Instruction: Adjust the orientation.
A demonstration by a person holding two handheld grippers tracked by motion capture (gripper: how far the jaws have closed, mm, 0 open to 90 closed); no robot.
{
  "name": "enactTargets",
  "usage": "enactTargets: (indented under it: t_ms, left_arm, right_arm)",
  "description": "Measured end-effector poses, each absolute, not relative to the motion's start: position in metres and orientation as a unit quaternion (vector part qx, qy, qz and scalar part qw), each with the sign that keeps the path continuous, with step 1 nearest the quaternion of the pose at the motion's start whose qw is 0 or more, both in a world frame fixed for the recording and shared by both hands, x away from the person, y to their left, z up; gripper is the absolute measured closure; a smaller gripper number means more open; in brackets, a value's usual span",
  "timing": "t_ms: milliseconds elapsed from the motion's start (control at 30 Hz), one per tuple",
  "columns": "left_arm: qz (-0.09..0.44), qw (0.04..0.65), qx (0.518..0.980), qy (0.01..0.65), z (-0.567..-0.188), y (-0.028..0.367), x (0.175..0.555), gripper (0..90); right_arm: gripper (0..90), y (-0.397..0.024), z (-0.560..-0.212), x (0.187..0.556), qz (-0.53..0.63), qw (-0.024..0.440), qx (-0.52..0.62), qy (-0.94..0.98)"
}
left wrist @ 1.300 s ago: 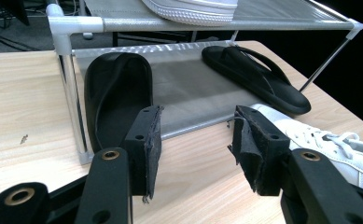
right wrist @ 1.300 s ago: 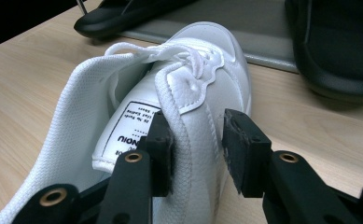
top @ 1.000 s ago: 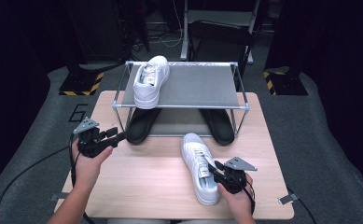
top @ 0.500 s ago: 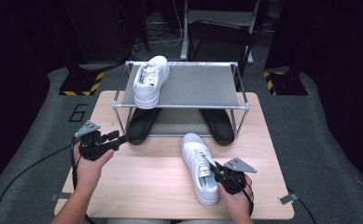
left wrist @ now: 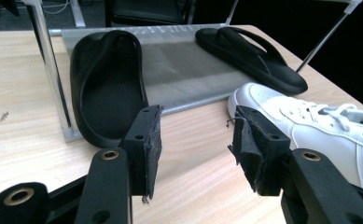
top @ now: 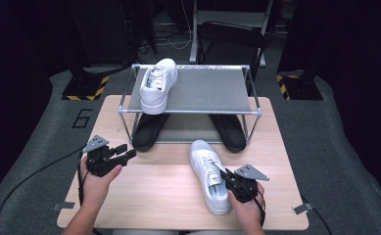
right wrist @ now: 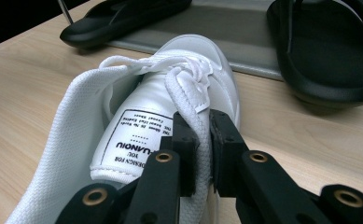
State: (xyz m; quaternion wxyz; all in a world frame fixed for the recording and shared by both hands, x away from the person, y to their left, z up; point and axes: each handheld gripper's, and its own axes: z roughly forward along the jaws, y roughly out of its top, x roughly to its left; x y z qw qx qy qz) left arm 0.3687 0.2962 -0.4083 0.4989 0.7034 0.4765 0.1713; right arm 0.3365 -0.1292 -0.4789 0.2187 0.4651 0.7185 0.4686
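White sneaker point(top: 209, 175) on table, tongue pinched btwn right hand-held gripper point(top: 228, 178) jaws.

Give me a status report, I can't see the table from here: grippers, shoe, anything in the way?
Right gripper just closed on the white sneaker, side wall by the laces pinched. Left gripper open, empty. Rack ahead, second sneaker on top, black slippers beneath.

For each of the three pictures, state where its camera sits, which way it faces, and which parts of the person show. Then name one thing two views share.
High view: above the table's near edge, looking forward and down at the shoe rack; forearms, hands, both grippers show.
Left gripper view: rides the left gripper, level toward the black slippers; open jaws.
Right gripper view: rides the right gripper, jaws pinching the white sneaker side.
Shared: that sneaker, in all three.
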Motion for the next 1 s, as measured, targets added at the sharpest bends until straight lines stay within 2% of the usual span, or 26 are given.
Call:
enactTargets:
  t_ms: [500, 633, 1000]
  left_arm:
    - [0.15, 0.501, 0.697, 0.491, -0.433, 0.299, 0.356, 51.7]
    - [0.151, 0.501, 0.695, 0.494, -0.437, 0.301, 0.354, 51.7]
    - [0.164, 0.487, 0.698, 0.498, -0.451, 0.298, 0.348, 48.5]
  right_arm:
    - [82.8, -0.13, -0.476, 0.336, 0.483, 0.221, 0.468, 0.707]
    - [82.8, -0.133, -0.472, 0.337, 0.492, 0.208, 0.473, 0.701]
    - [82.6, -0.134, -0.457, 0.335, 0.5, 0.211, 0.46, 0.703]
